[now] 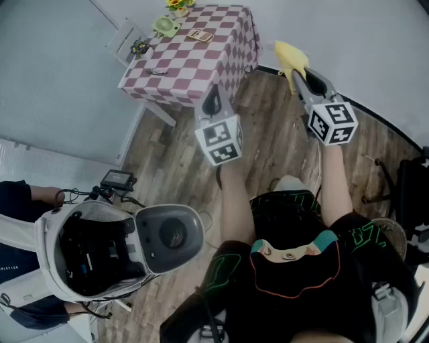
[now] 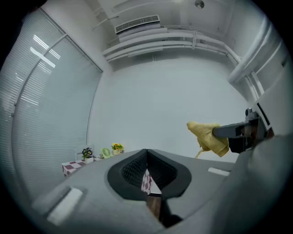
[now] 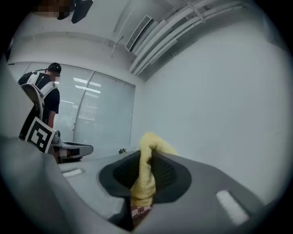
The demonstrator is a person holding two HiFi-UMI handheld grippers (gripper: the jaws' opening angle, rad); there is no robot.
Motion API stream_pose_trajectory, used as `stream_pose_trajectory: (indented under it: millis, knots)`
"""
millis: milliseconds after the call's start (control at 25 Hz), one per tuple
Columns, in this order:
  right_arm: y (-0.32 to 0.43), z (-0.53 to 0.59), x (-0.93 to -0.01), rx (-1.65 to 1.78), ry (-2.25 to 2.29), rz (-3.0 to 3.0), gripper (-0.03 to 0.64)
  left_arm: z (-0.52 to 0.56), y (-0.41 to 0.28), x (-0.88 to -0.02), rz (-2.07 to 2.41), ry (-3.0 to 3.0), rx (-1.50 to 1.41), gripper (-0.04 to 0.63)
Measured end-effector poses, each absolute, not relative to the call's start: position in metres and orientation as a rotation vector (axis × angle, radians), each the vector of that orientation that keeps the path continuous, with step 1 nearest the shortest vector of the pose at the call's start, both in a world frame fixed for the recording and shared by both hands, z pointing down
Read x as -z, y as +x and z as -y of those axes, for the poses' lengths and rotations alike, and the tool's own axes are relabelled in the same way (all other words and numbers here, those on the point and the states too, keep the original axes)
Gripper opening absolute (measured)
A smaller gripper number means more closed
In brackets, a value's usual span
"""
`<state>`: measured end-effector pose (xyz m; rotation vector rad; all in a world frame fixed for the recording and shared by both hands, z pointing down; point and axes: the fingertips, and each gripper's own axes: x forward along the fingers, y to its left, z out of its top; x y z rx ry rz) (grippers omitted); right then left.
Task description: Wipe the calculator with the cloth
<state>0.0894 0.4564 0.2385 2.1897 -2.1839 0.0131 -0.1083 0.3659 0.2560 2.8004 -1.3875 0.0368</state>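
The calculator point(image 1: 200, 35) lies on a table with a pink-and-white checked cover point(image 1: 188, 67) far ahead of me. Both grippers are held up in the air over the wooden floor, well short of that table. My right gripper point(image 1: 299, 72) is shut on a yellow cloth point(image 1: 289, 57), which bunches up between its pads point(image 3: 145, 176) and pokes out past the tips. In the left gripper view the cloth point(image 2: 208, 137) hangs off to the right. My left gripper point(image 1: 213, 99) is shut with nothing in it, its pads meeting at the tip point(image 2: 146, 157).
A green fan point(image 1: 165, 25), yellow flowers point(image 1: 177, 4) and a small potted plant point(image 1: 139, 47) also stand on the table. Another person with a white backpack rig point(image 1: 100, 248) stands close at my lower left. A black chair point(image 1: 410, 194) is at the right.
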Motion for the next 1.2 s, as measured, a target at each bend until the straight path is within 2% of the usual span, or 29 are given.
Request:
stream_pose_trajectory:
  millis: [600,1200]
  knots:
    - [0.116,-0.379,-0.266,-0.079,2.201,2.163,0.066,-0.291,-0.091,-0.299,1.381,2.729,-0.092,0.009]
    - [0.197,-0.208,-0.325,-0.312,2.156,2.209,0.066,-0.147,-0.025,-0.371,1.388,2.594,-0.317,0.009]
